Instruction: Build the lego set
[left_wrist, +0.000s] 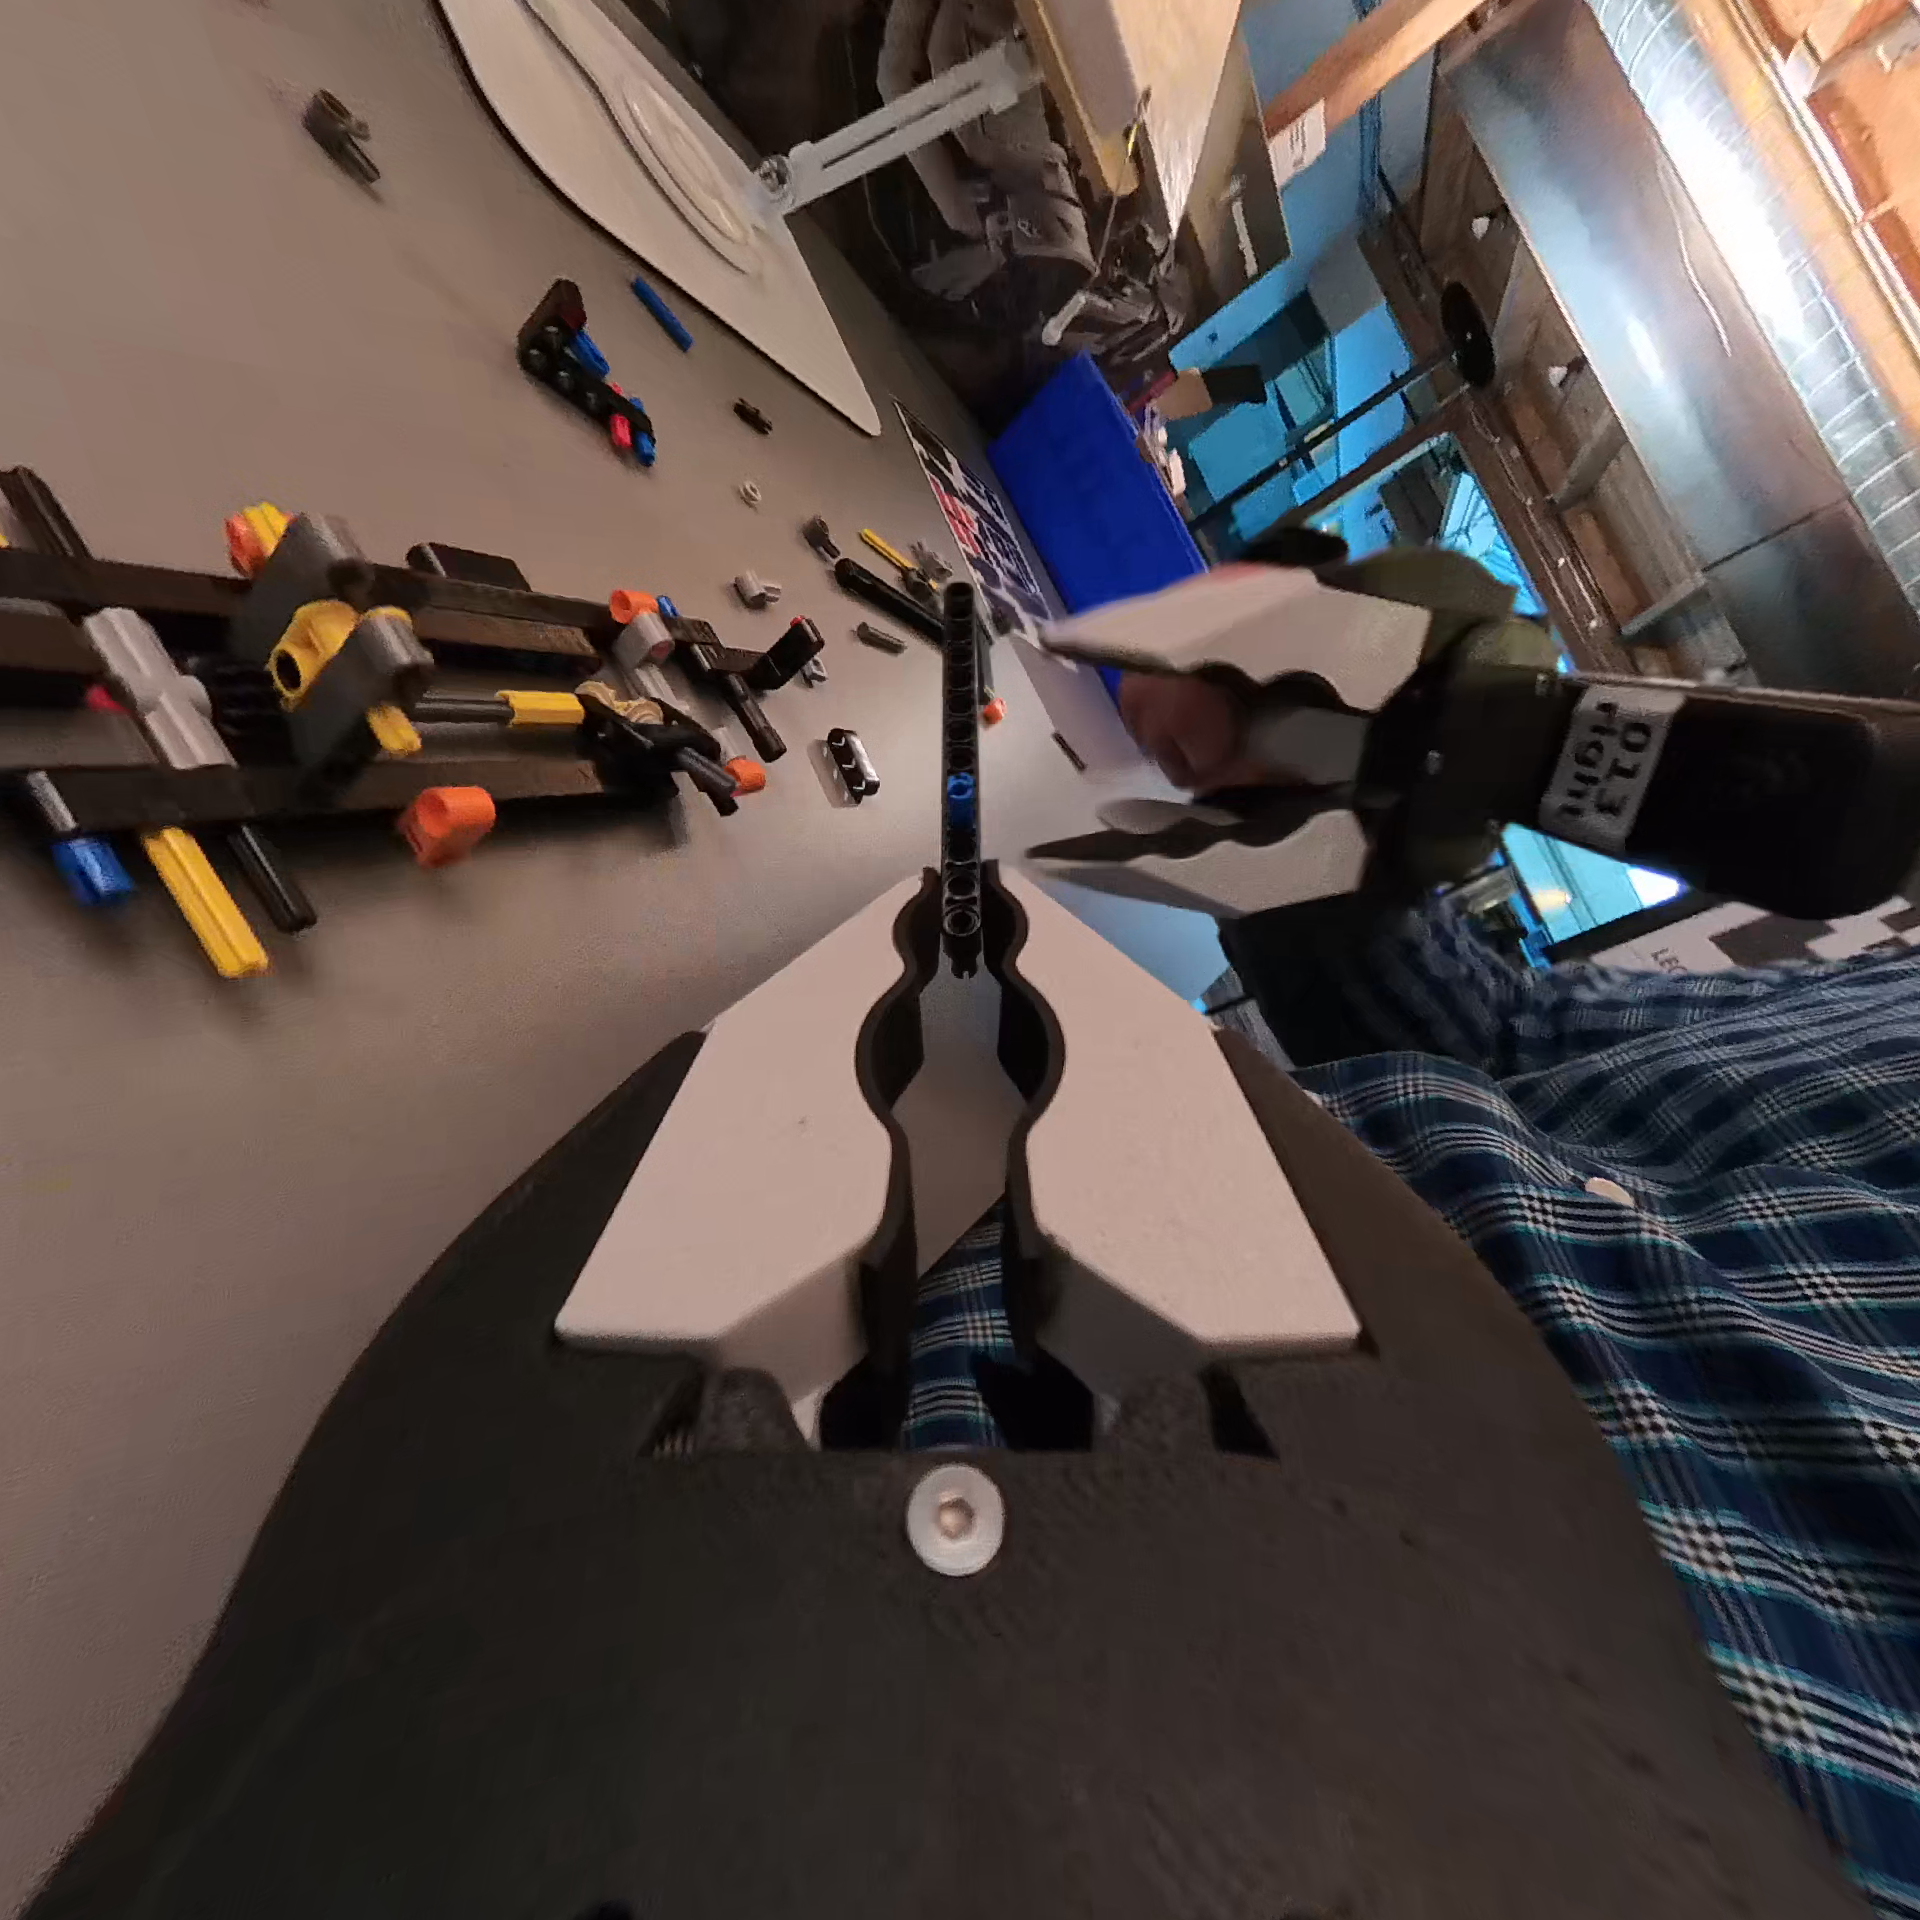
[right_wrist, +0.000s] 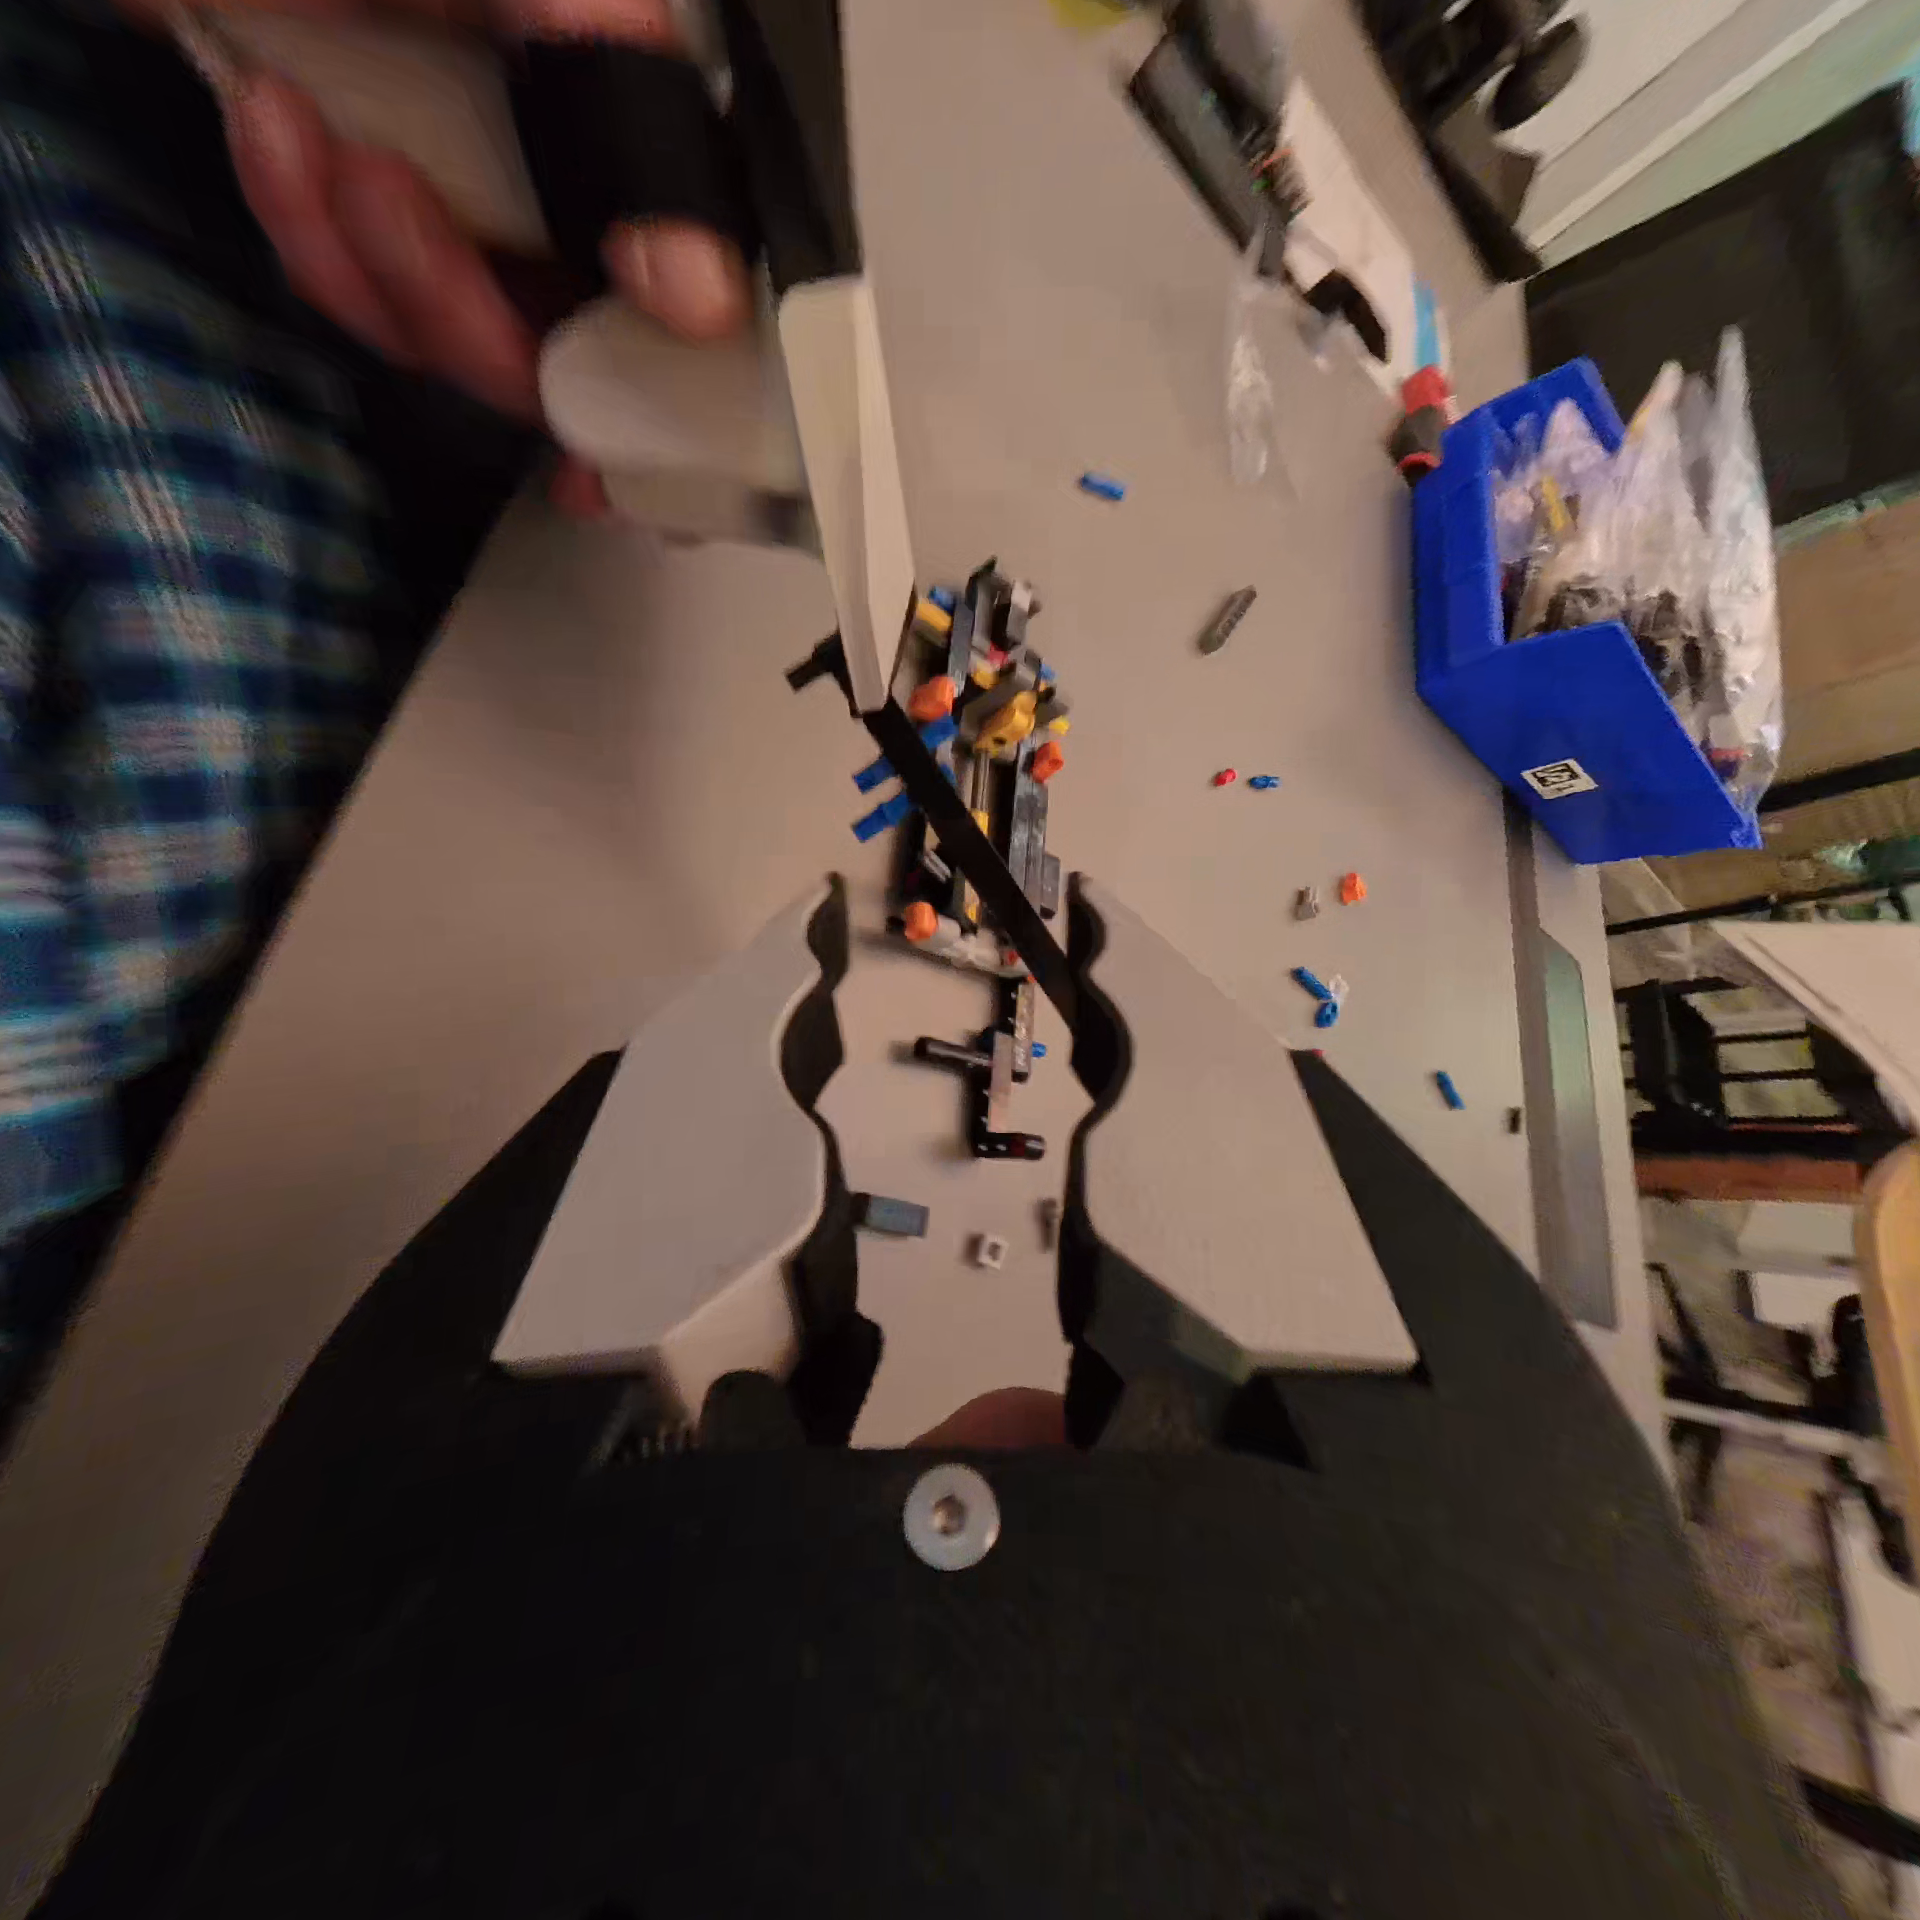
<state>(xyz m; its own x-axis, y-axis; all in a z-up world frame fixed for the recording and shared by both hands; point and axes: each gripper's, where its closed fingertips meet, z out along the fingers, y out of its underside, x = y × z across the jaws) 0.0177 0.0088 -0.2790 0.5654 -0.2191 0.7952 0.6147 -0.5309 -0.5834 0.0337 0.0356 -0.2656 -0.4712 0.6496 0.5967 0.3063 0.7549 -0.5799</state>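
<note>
My left gripper (left_wrist: 961, 883) is shut on one end of a long black holed beam (left_wrist: 960, 727) that carries a blue pin (left_wrist: 962, 785). It holds the beam above the grey table (left_wrist: 468, 1091). The partly built model (left_wrist: 312, 707), black with yellow, orange and grey parts, lies to the left. My right gripper (left_wrist: 1034, 748) is open and empty just right of the beam. In the right wrist view my right gripper (right_wrist: 956, 894) is open over the table. The beam (right_wrist: 966, 831) runs slantwise from the left gripper's finger (right_wrist: 852, 520) to beside my right finger, above the model (right_wrist: 987, 748).
A blue bin (right_wrist: 1579, 727) of bagged parts stands at the table edge, also seen in the left wrist view (left_wrist: 1081, 499). Loose pins and small parts lie scattered, among them a black plate with blue and red pins (left_wrist: 582, 364) and an L-shaped black piece (right_wrist: 997, 1081). A white mat (left_wrist: 675, 208) lies farther off.
</note>
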